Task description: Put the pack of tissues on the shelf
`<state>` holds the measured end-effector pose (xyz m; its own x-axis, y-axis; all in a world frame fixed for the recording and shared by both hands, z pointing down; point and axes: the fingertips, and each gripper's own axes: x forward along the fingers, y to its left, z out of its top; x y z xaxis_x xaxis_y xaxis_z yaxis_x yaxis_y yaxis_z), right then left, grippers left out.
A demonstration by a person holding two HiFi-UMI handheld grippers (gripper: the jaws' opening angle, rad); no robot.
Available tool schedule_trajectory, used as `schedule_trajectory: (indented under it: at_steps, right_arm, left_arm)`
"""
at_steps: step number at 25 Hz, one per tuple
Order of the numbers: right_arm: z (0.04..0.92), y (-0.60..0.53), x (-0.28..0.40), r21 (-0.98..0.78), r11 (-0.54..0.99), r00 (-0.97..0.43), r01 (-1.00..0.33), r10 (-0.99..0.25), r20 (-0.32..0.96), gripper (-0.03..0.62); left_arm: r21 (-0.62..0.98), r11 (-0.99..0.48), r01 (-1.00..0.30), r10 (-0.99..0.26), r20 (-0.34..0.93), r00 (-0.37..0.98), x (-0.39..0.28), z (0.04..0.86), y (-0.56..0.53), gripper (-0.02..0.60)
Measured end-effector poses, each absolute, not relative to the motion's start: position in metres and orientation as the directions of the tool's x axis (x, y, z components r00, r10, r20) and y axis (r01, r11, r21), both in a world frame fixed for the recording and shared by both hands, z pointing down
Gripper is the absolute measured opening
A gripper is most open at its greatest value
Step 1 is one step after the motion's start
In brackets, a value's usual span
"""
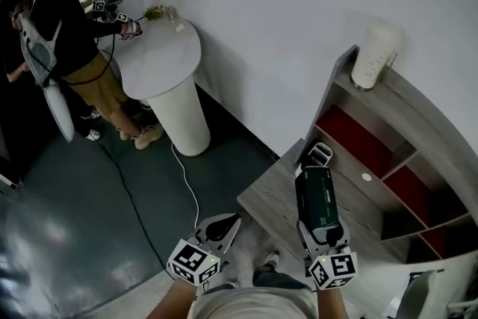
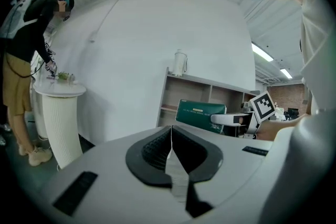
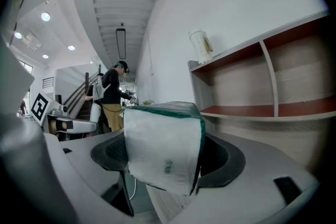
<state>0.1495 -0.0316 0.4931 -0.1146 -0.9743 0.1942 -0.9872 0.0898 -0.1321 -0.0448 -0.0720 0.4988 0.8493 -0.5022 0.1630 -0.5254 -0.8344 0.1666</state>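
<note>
Right gripper (image 1: 319,163): jaws spread wide, clamped on both sides of green pack of tissues (image 1: 317,199). Pack lies lengthwise along jaws, white end facing gripper camera. Pack in air, in front of grey wooden shelf (image 1: 437,123), over its low front ledge in head view. Left gripper (image 1: 222,226): jaws pressed together, nothing between them, off to side of pack, not touching it. White jug (image 1: 376,54) stands on shelf top. Second person (image 1: 71,19) at round white table (image 1: 164,60), well apart from shelf.
</note>
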Motion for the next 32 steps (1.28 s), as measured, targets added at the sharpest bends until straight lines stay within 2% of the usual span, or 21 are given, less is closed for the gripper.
schedule_trajectory:
  at_steps: [10,15,32]
  right_arm:
    - [0.486,-0.093,0.2,-0.077,0.163,-0.175,-0.984,-0.966,0.19,0.393]
    - [0.479,-0.114,0.214,-0.069,0.144,-0.154,-0.987,-0.97,0.187,0.393]
    - [0.447,-0.186,0.25,0.0,-0.122,0.12,-0.992,-0.975,0.187,0.393]
  left_arm:
    - [0.156,-0.785,-0.6,-0.575,0.179,0.799,0.0,0.498,-0.106,0.021]
    - [0.158,-0.773,-0.615,-0.588,0.186,0.787,0.001,0.498,-0.116,0.021]
    - [0.177,-0.784,-0.595,-0.576,0.147,0.804,-0.032,0.483,-0.203,0.021]
